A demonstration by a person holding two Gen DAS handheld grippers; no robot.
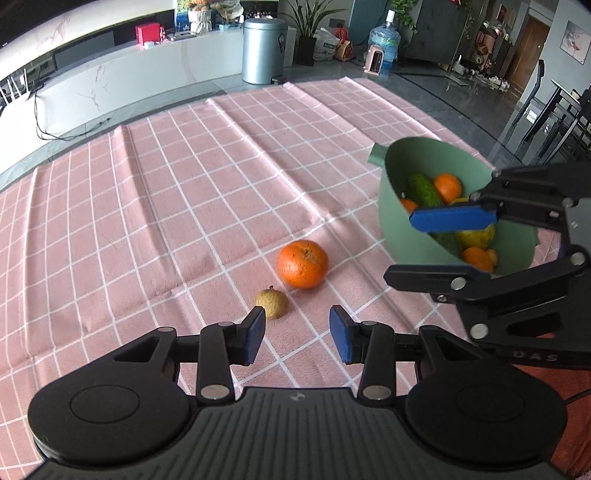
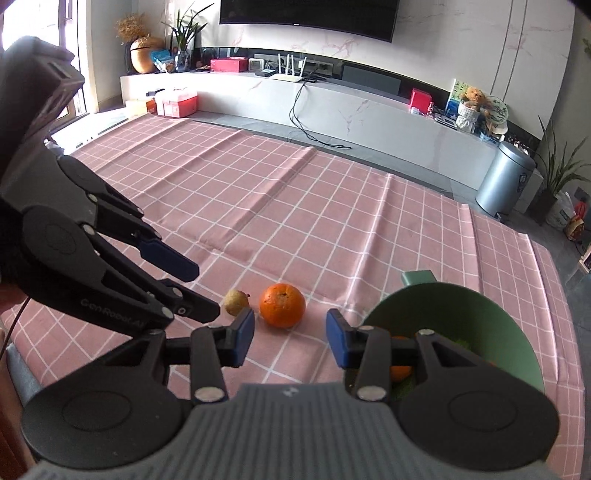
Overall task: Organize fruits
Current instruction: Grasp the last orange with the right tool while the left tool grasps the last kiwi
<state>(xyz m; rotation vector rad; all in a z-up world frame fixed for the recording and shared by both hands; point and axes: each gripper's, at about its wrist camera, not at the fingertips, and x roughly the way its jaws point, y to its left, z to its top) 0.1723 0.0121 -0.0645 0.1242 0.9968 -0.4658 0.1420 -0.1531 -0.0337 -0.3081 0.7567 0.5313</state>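
Observation:
An orange [image 1: 303,263] and a small brownish-green fruit [image 1: 272,303] lie side by side on the pink checked tablecloth [image 1: 184,192]. A green bowl [image 1: 402,221] to their right holds oranges, cucumbers and a yellow fruit. My left gripper [image 1: 297,335] is open and empty, just short of the small fruit. My right gripper [image 2: 290,336] is open and empty, just short of the orange [image 2: 282,305], with the small fruit [image 2: 236,302] to its left and the bowl [image 2: 491,317] to its right. In the left wrist view the right gripper [image 1: 439,247] hangs over the bowl.
The cloth ends at the table's far edge [image 1: 258,88]. Beyond it stand a metal bin [image 1: 263,50], a water bottle [image 1: 384,42], a potted plant [image 1: 308,33] and a long white counter [image 2: 332,103]. Dark chairs [image 1: 554,118] stand at the right.

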